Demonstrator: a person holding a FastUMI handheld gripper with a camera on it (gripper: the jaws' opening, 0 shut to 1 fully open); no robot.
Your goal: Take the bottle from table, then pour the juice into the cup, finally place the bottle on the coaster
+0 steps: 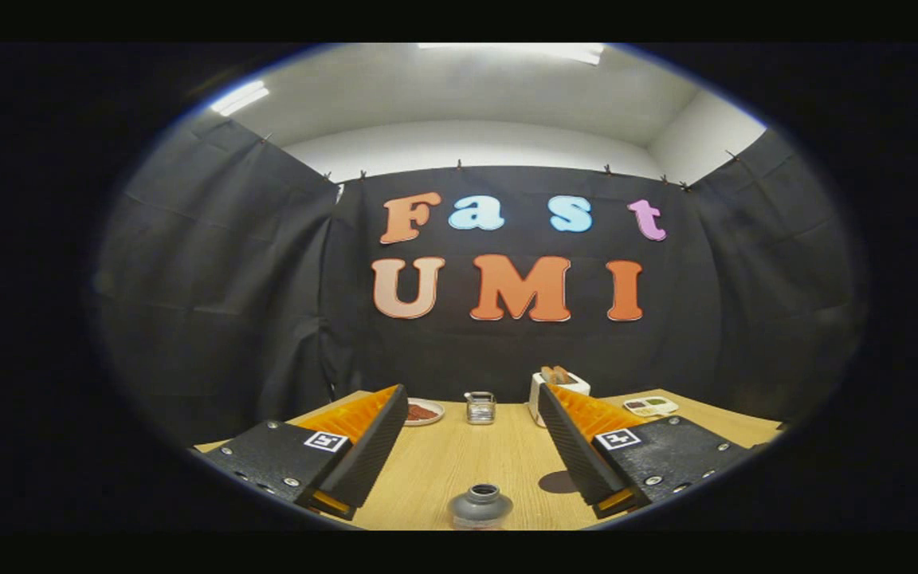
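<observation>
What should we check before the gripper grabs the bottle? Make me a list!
1. Fingers open: ok. The gripper has its fingers spread wide apart.
2. Nothing held: ok. The gap between the fingers holds nothing.
3. Bottle lined up: ok. The bottle top sits between the fingers, near their base.
4. Bottle upright: ok, its neck points up.
5. Cap off for pouring: cannot tell.
6. Cup found: ok. A small glass cup stands beyond the fingers on the wooden table.
7. Coaster spotted: cannot tell. A dark round patch lies beside one finger; it may be the coaster.

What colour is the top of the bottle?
Grey: the bottle top shows best in the gripper view, between the open fingers.
</observation>
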